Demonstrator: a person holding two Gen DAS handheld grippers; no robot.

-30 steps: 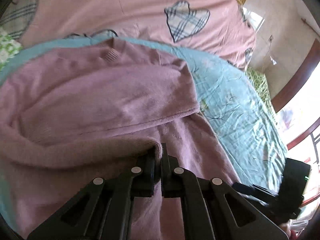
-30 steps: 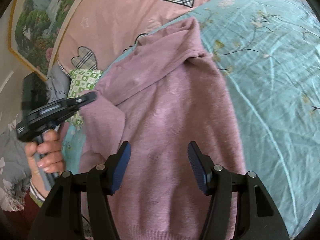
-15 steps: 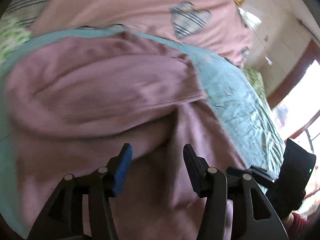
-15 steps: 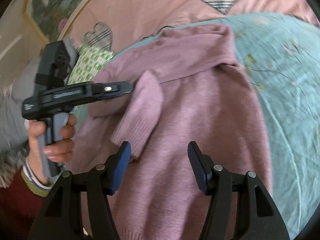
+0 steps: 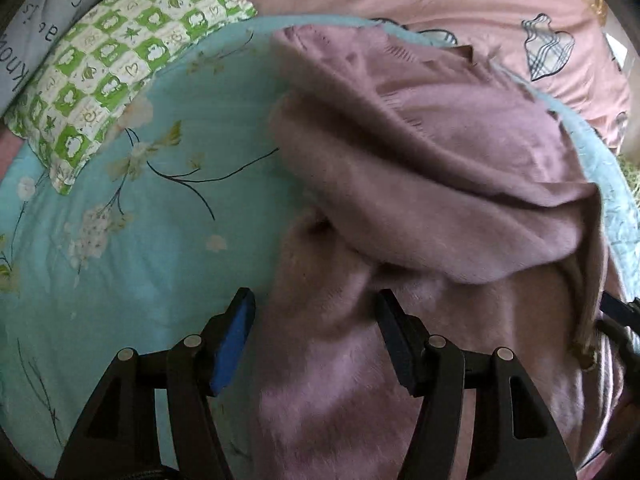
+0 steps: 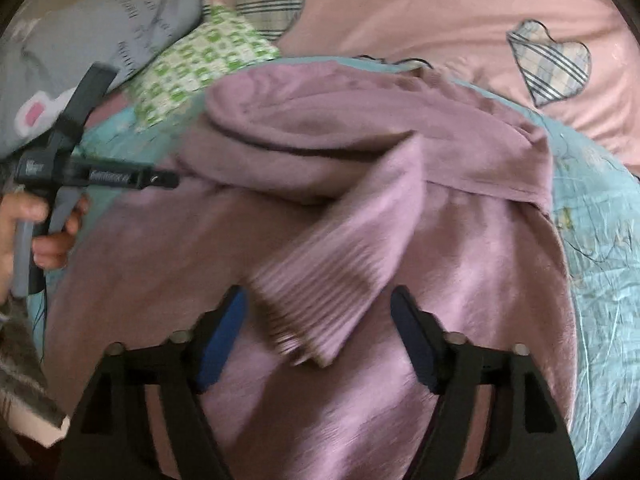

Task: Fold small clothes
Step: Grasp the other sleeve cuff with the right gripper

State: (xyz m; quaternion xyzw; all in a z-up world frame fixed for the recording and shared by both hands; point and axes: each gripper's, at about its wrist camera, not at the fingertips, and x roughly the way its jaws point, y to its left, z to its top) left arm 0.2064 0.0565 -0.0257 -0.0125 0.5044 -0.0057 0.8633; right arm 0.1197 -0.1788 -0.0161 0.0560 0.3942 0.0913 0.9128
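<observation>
Left gripper pose: left gripper (image 5: 314, 344) tilts steeply down over the bed; in the right wrist view it shows side-on at the left, in a hand (image 6: 38, 224) curled round its grey handle
Left fingers: 2 black fingers (image 5: 396, 344) wide apart and opening, blue pad on the left one; nothing pinched
Right gripper pose: right gripper (image 6: 318, 336) slants down toward the sweater, blurred
Right fingers: 2 fingers (image 6: 416, 344) with blue pads, moderately apart and closing; pads do not press on cloth
Sweater material: mauve sweater (image 6: 460, 280), soft fuzzy knit, thick, with rounded folds
Sweater shape: body spread flat, 1 sleeve folded across it in a thick roll, collar end toward the far edge of the bed
Cuff: ribbed cuff (image 6: 320, 300), fine parallel ridges, end of the folded sleeve
Cuff and right fingers: the cuff lies in the gap between the 2 fingers, nearer the left one; touching cannot be told through the blur
Sweater and left fingers: the sweater's left edge (image 5: 280, 340) runs between the 2 fingers, the left finger over bare sheet, the right one over knit
Sheet: turquoise sheet (image 5: 120, 260), smooth, printed with pale blossoms and thin dark stems, under the sweater
Sweater place: middle of the bed, on the turquoise sheet
Far edge: pink quilt (image 6: 420, 12) with plaid hearts
Far left corner: green-and-white checked pillow (image 5: 108, 64), a grey lettered cloth (image 6: 100, 28) beside it
</observation>
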